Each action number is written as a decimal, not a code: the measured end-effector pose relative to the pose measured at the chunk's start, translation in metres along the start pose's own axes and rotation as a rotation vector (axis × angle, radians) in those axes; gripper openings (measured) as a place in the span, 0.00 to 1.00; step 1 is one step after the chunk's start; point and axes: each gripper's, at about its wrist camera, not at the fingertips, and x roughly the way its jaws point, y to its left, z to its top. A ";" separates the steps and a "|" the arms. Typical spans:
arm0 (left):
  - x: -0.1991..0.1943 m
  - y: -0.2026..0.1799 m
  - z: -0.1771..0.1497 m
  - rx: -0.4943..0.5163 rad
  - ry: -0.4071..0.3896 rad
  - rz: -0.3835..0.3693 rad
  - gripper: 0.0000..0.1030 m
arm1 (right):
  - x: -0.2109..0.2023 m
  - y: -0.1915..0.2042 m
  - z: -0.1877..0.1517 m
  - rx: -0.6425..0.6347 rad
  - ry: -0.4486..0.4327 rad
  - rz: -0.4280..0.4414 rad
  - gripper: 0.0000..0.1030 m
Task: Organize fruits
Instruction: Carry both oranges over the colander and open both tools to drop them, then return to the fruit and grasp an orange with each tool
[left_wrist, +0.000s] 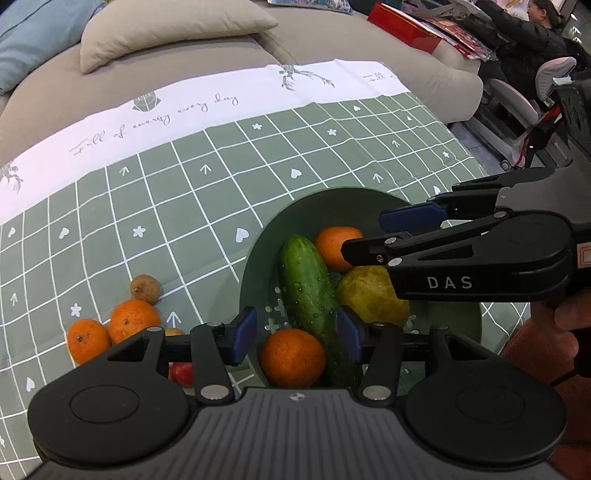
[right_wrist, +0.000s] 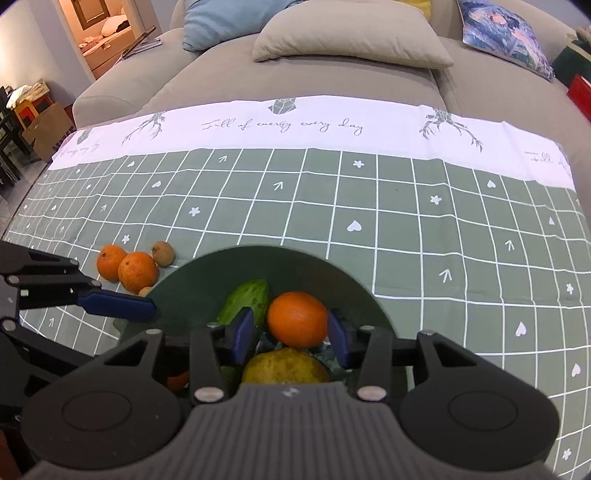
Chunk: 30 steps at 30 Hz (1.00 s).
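A dark green bowl (left_wrist: 343, 201) (right_wrist: 258, 260) holds a cucumber (left_wrist: 308, 284) (right_wrist: 245, 299), a yellow-green pear (left_wrist: 369, 299) (right_wrist: 286, 367) and two oranges (left_wrist: 291, 356) (left_wrist: 334, 245). My left gripper (left_wrist: 297, 334) is open over the bowl's near side, above the near orange and the cucumber. My right gripper (right_wrist: 290, 330) is open over the bowl, its blue pads either side of the far orange (right_wrist: 297, 319) without touching it. It shows from the right in the left wrist view (left_wrist: 369, 236). Two oranges (left_wrist: 110, 328) (right_wrist: 127, 267) and a brown longan (left_wrist: 146, 288) (right_wrist: 163, 253) lie on the cloth left of the bowl.
A green checked tablecloth (left_wrist: 184, 206) (right_wrist: 443, 240) covers the table. A grey sofa with cushions (right_wrist: 347, 40) stands behind it. A red fruit (left_wrist: 181, 373) and a small brown fruit (right_wrist: 144, 291) lie near the bowl's left edge. A person sits at the far right (left_wrist: 532, 33).
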 end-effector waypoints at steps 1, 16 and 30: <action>-0.003 0.000 -0.001 0.001 -0.007 0.001 0.58 | -0.003 0.002 0.000 -0.005 -0.003 -0.002 0.41; -0.063 0.017 -0.025 -0.036 -0.134 0.077 0.58 | -0.043 0.037 -0.009 -0.055 -0.056 -0.013 0.48; -0.095 0.064 -0.075 -0.118 -0.198 0.162 0.58 | -0.044 0.124 -0.042 -0.129 -0.143 0.040 0.47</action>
